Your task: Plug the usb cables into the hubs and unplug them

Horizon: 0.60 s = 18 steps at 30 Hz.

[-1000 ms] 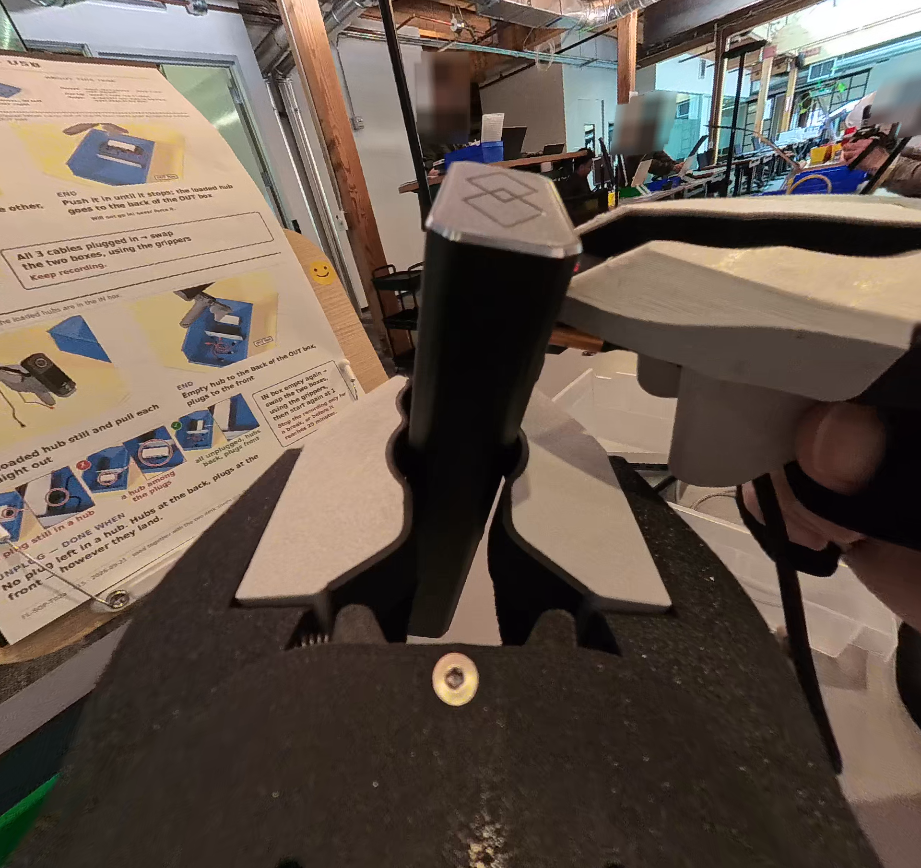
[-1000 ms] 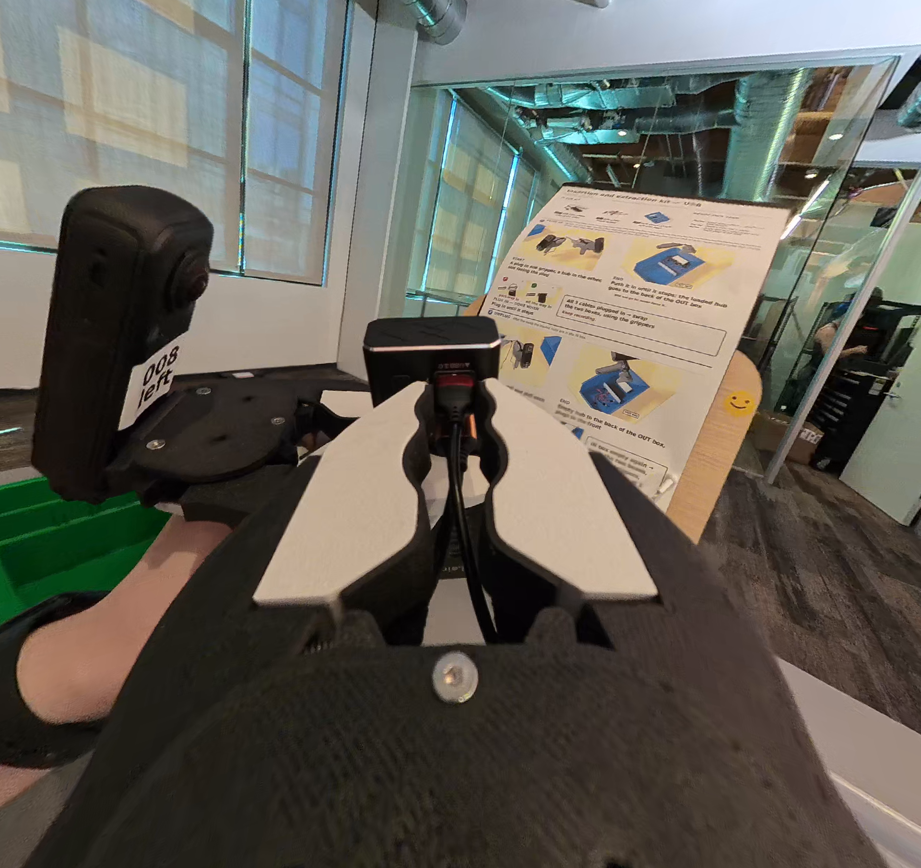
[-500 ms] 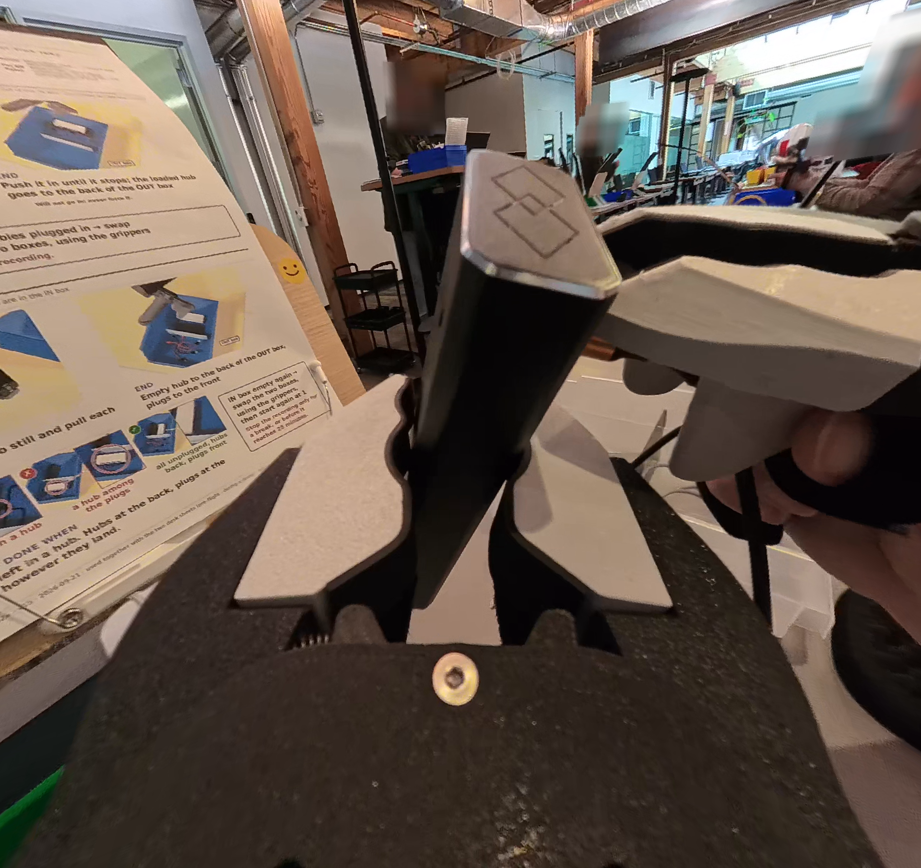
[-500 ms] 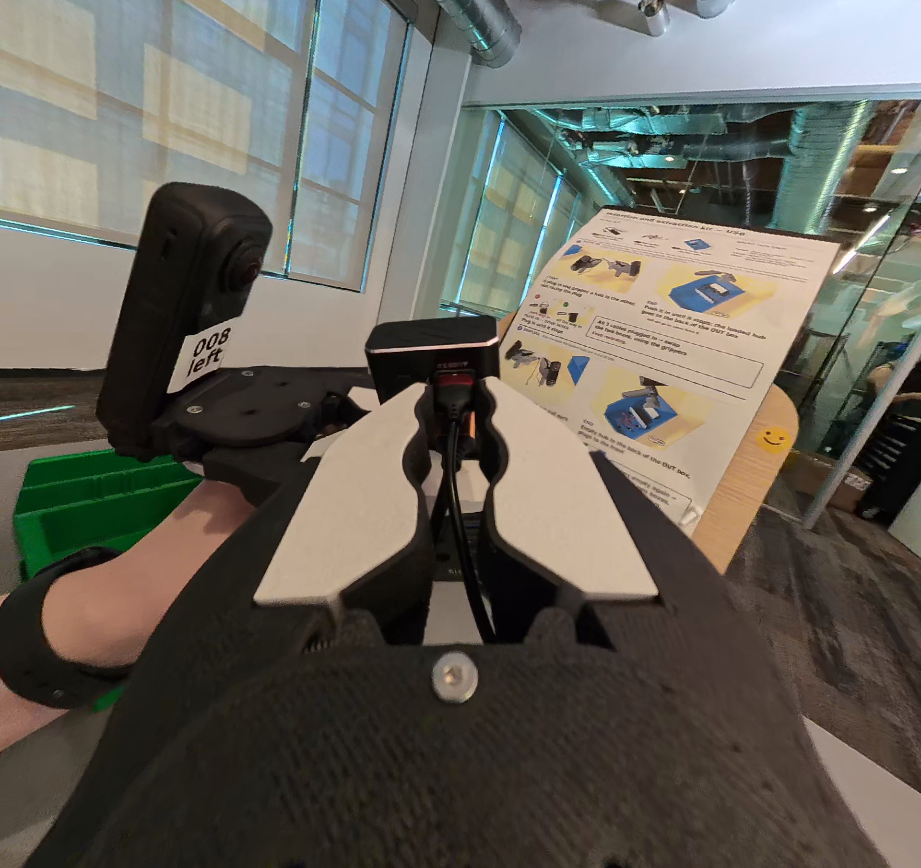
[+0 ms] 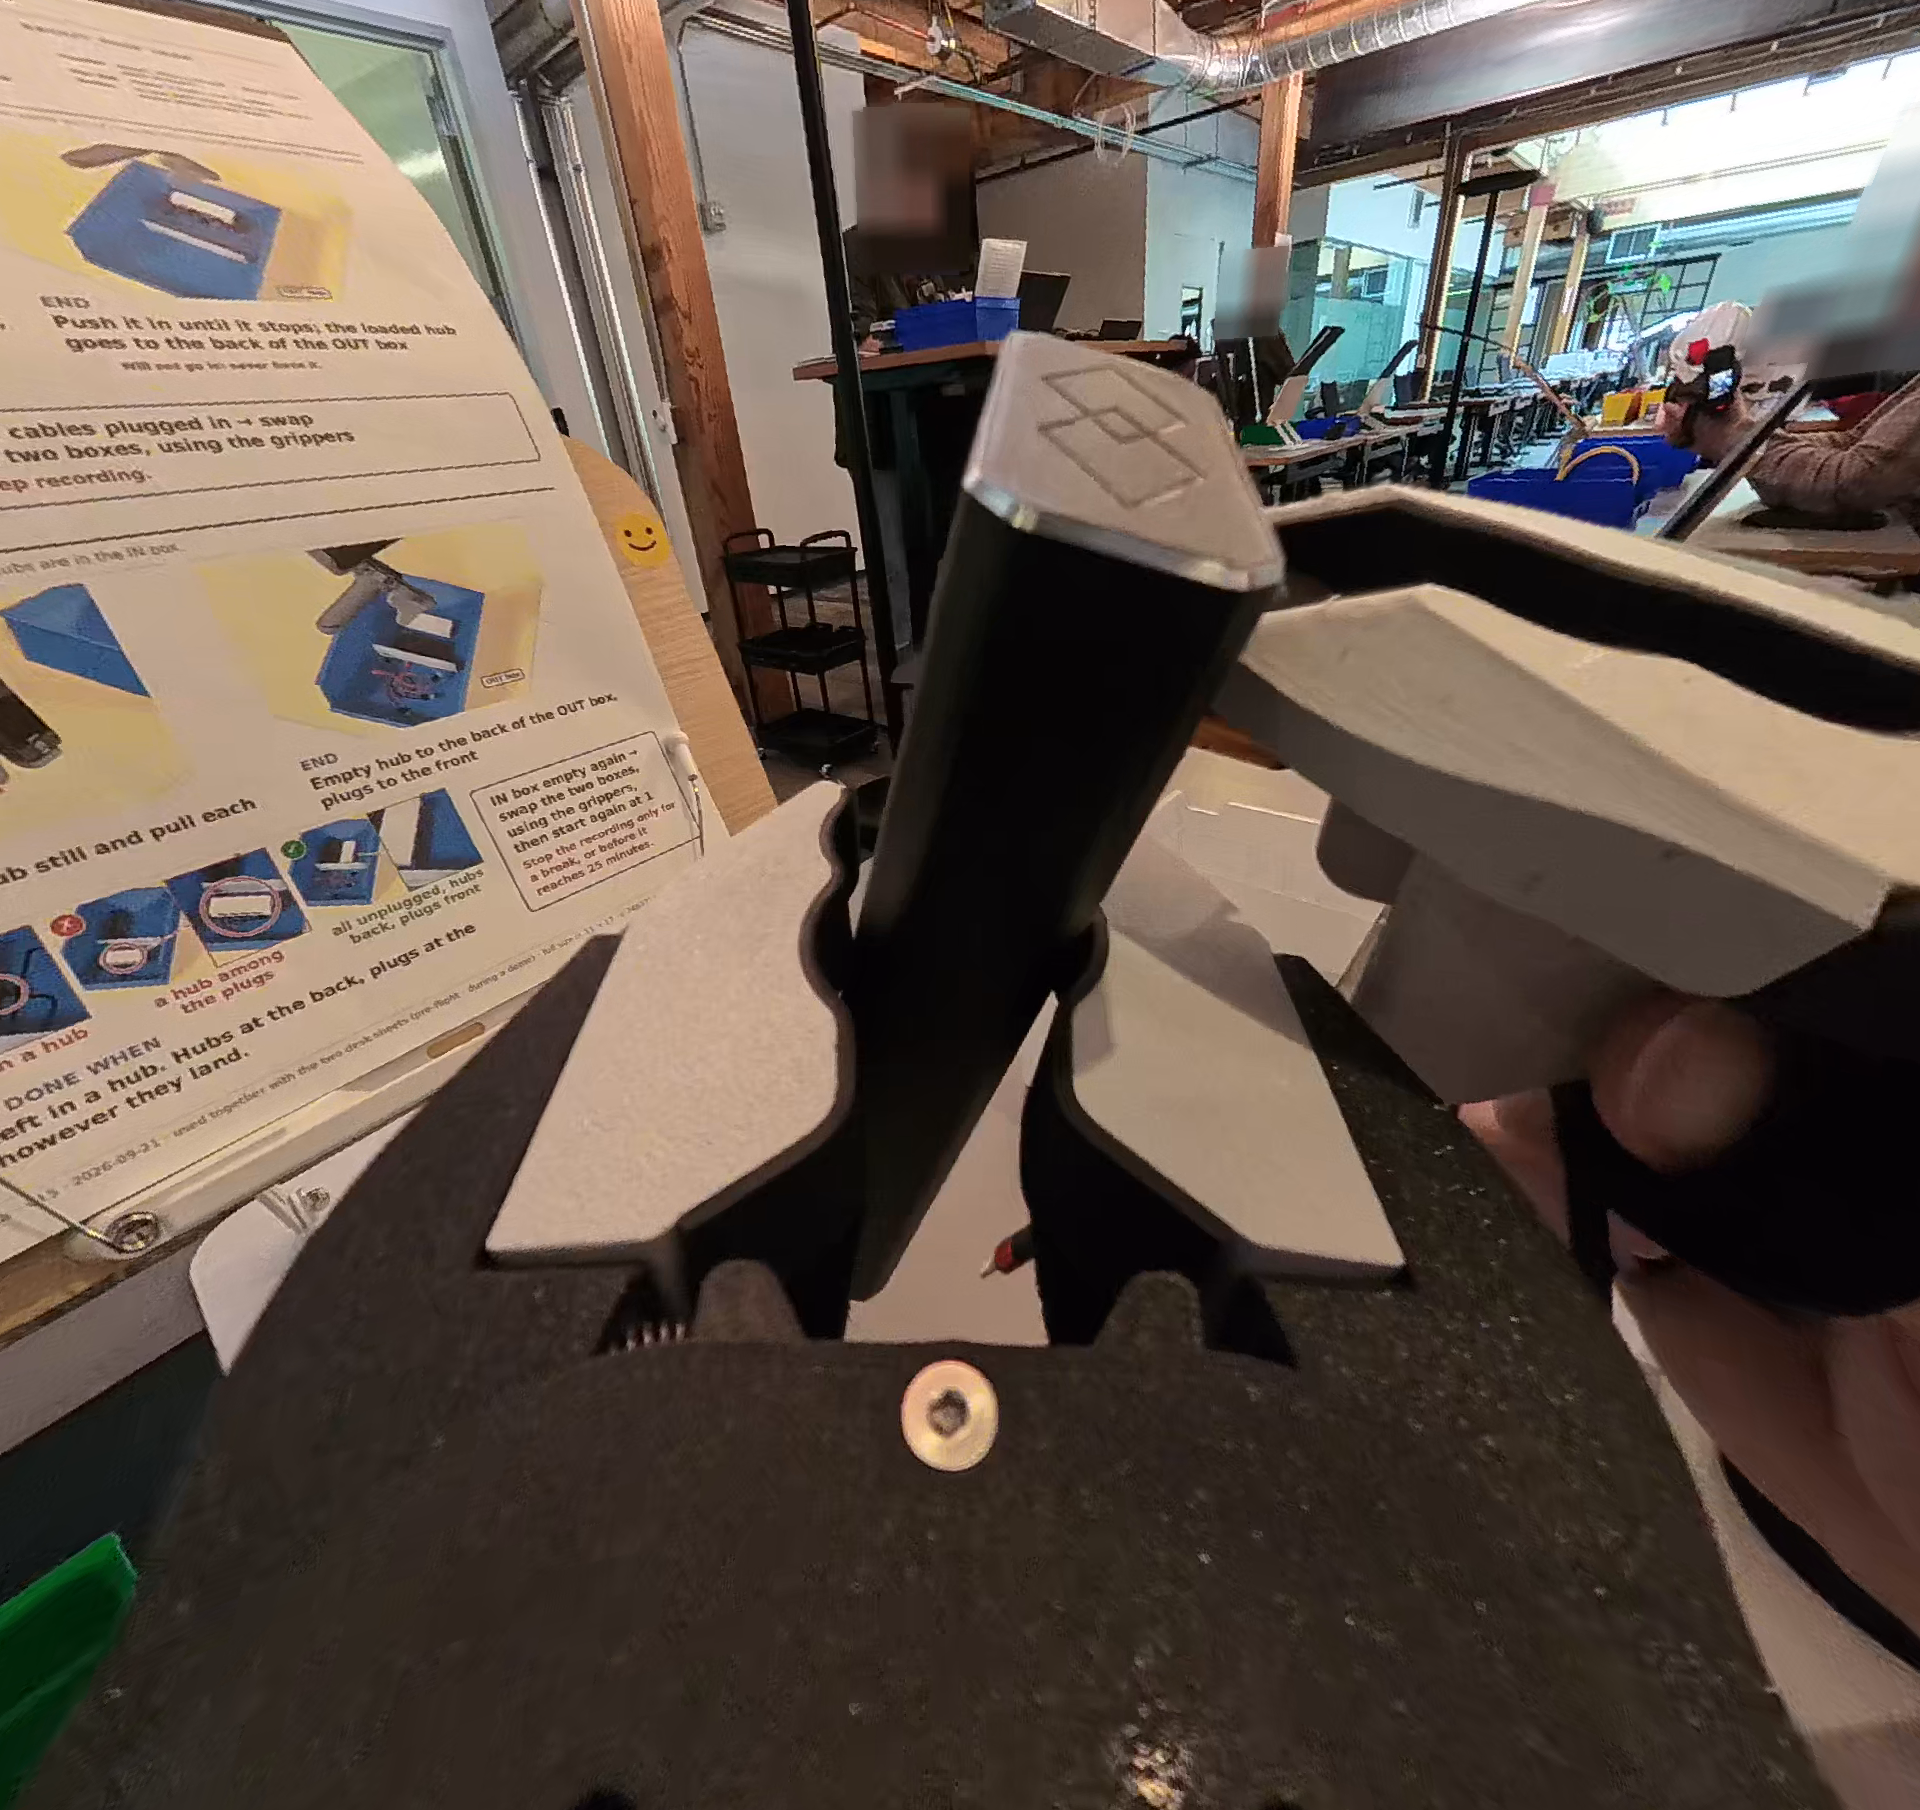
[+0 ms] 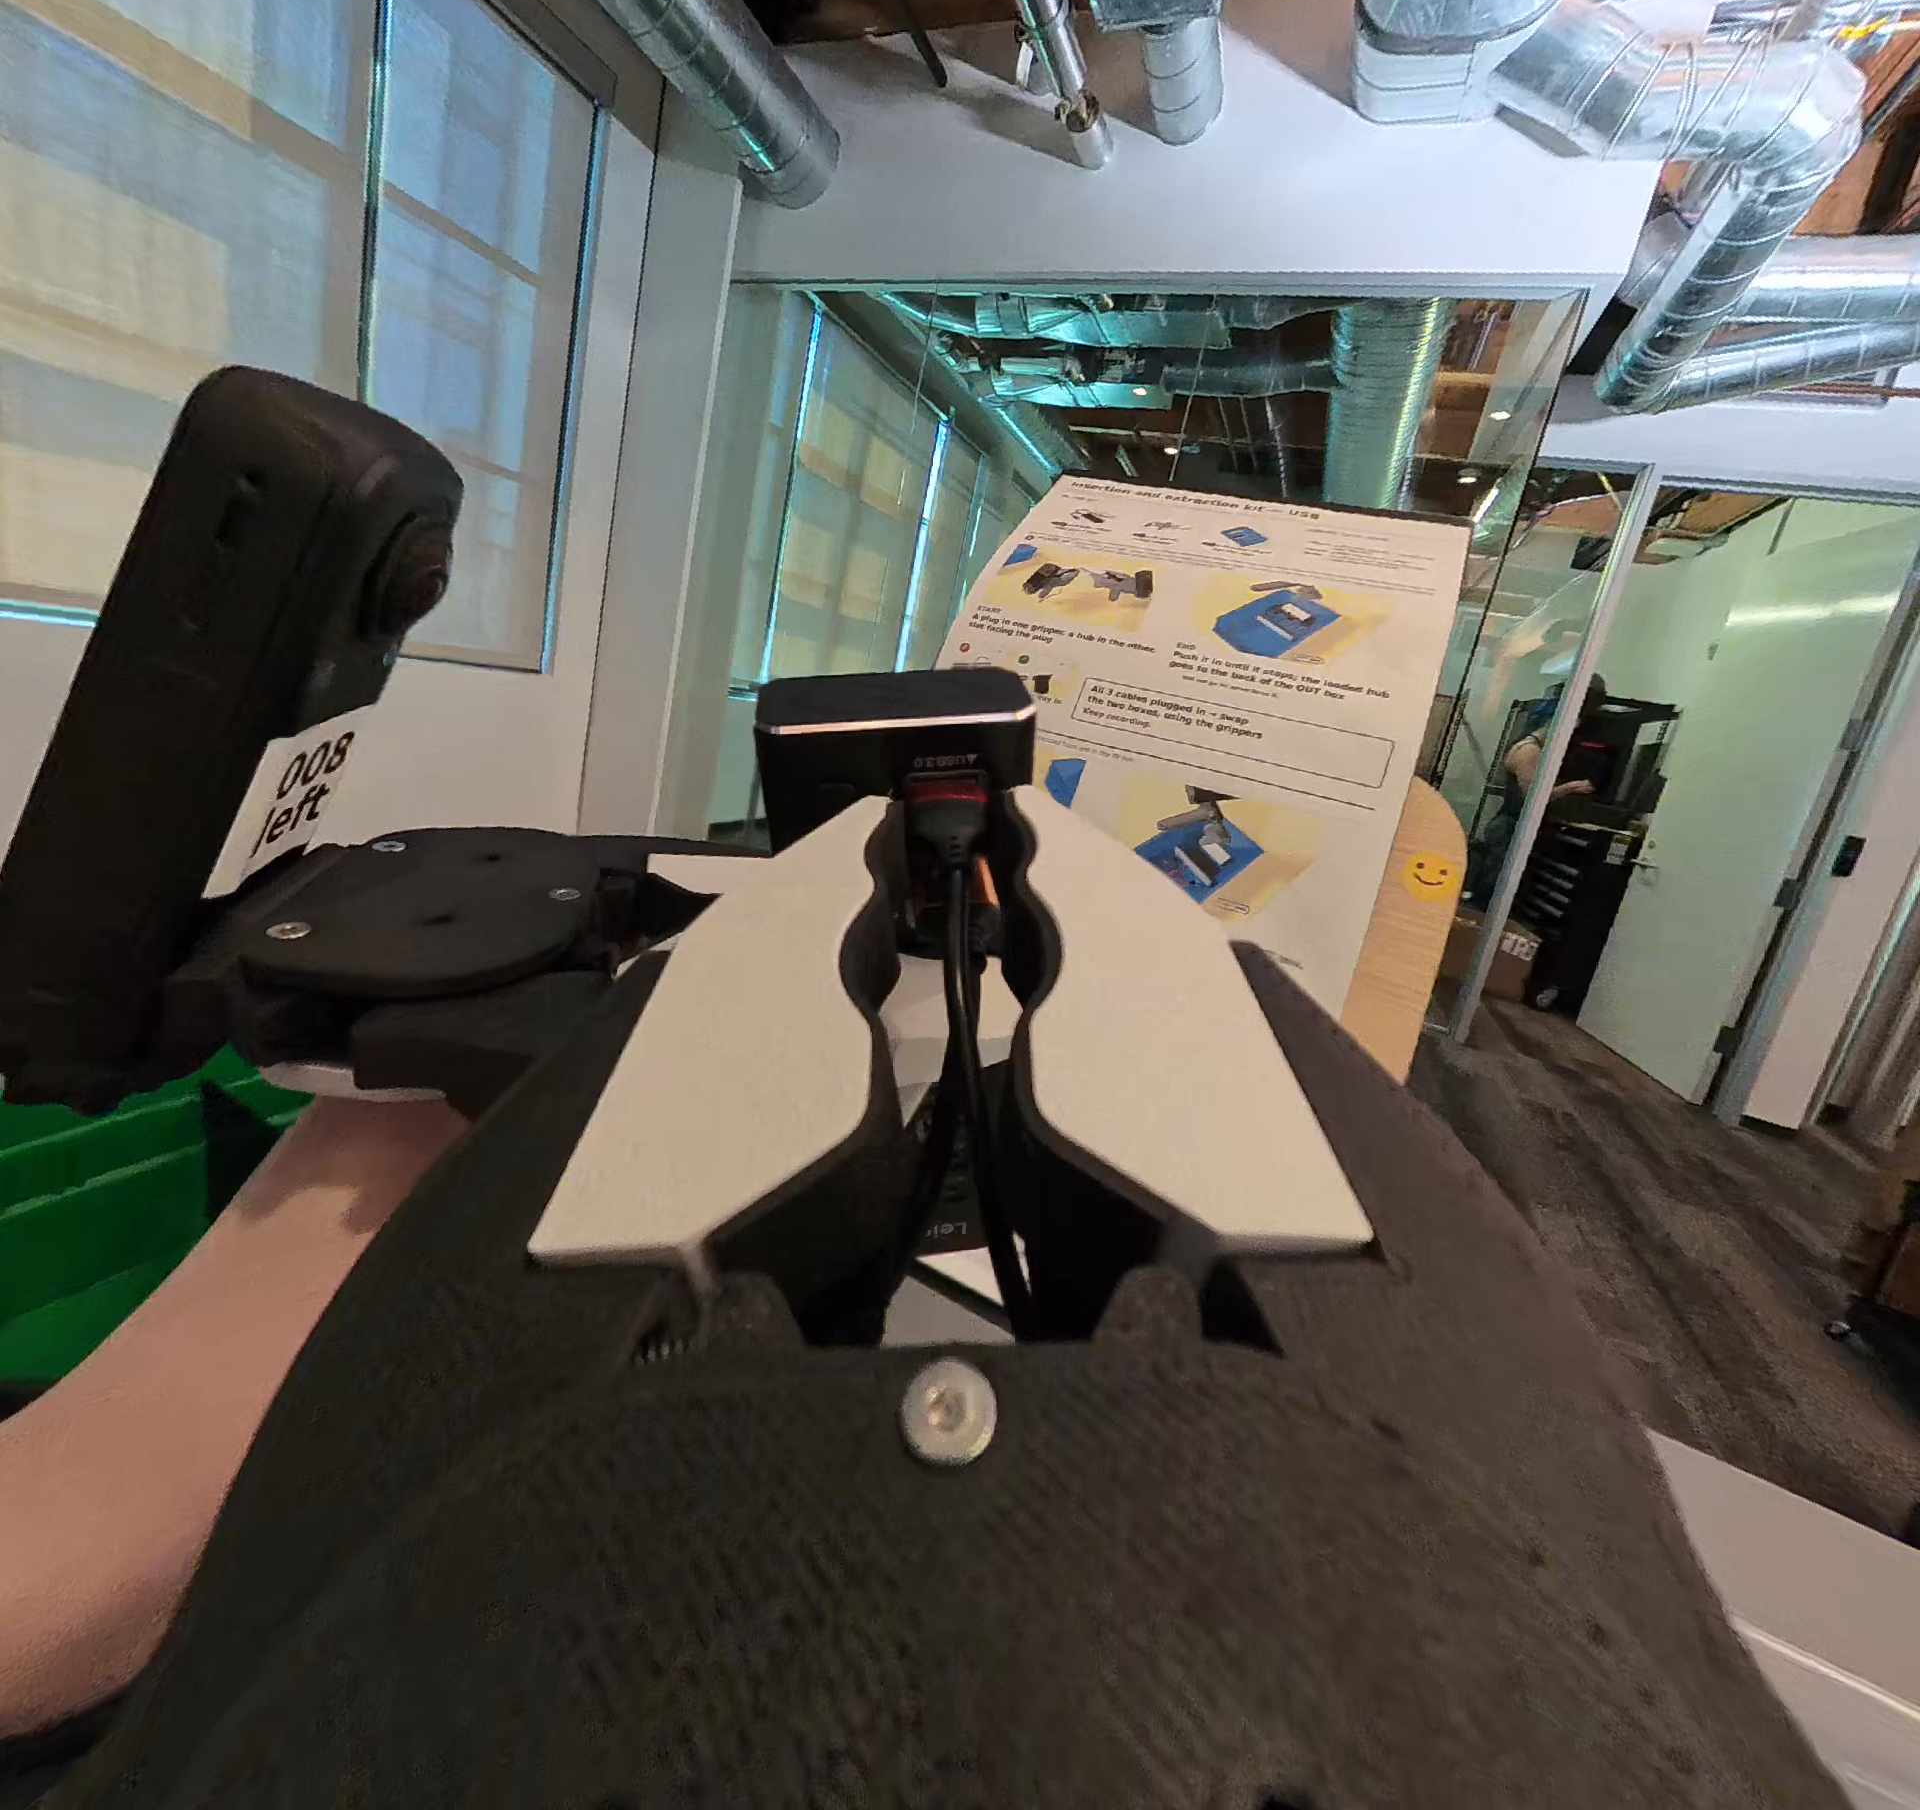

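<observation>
In the left wrist view my left gripper [image 5: 961, 893] is shut on a long black USB hub [image 5: 1039, 773] with a silver end cap, which leans up and to the right. My right gripper's pale fingers [image 5: 1538, 763] reach in from the right at the hub's top end. In the right wrist view my right gripper [image 6: 945, 830] is shut on a red and black USB plug [image 6: 943, 810] that sits in a port of the hub [image 6: 894, 726]. Its black cable [image 6: 966, 1033] runs back between the fingers. The left gripper's body [image 6: 436, 913] and its camera are at the left.
An instruction poster [image 5: 260, 617] on a wooden board stands close at the left; it also shows in the right wrist view [image 6: 1226, 711]. A green bin [image 6: 94, 1199] lies low left. A black stand pole [image 5: 821, 306] and a white table [image 5: 1257, 825] are behind. A loose red-tipped plug [image 5: 1006, 1253] lies below. Spacing between my two grippers at the tips: around 6 centimetres.
Both grippers have kept their holds and moved together. The hub leans more to the right in the left view. The right view has tilted upward, showing more ceiling.
</observation>
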Each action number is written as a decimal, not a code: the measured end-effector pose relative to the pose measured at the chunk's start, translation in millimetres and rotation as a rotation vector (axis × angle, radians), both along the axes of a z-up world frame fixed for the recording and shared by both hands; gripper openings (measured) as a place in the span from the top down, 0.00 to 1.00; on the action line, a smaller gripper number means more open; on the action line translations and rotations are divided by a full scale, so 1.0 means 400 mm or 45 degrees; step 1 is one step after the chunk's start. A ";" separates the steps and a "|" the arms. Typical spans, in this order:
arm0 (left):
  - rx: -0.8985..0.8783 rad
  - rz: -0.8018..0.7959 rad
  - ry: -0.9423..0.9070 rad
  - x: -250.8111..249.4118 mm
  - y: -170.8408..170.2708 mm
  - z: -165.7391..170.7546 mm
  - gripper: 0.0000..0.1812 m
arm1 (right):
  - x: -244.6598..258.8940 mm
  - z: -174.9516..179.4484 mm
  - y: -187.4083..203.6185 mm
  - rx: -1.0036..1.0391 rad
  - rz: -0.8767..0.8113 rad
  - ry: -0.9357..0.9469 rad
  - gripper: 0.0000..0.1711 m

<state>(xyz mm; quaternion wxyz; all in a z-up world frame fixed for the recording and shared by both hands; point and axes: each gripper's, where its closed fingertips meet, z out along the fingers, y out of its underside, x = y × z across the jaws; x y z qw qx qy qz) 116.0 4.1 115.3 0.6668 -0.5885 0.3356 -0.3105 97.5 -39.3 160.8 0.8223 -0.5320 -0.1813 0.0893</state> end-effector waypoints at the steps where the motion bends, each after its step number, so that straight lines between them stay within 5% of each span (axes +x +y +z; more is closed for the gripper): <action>1: 0.007 0.013 0.004 -0.004 0.005 0.000 0.82 | -0.002 -0.002 0.003 -0.012 0.019 0.015 0.90; 18: 0.102 -0.053 0.072 -0.004 0.005 -0.005 0.81 | -0.016 -0.015 -0.004 -0.043 0.153 0.044 0.90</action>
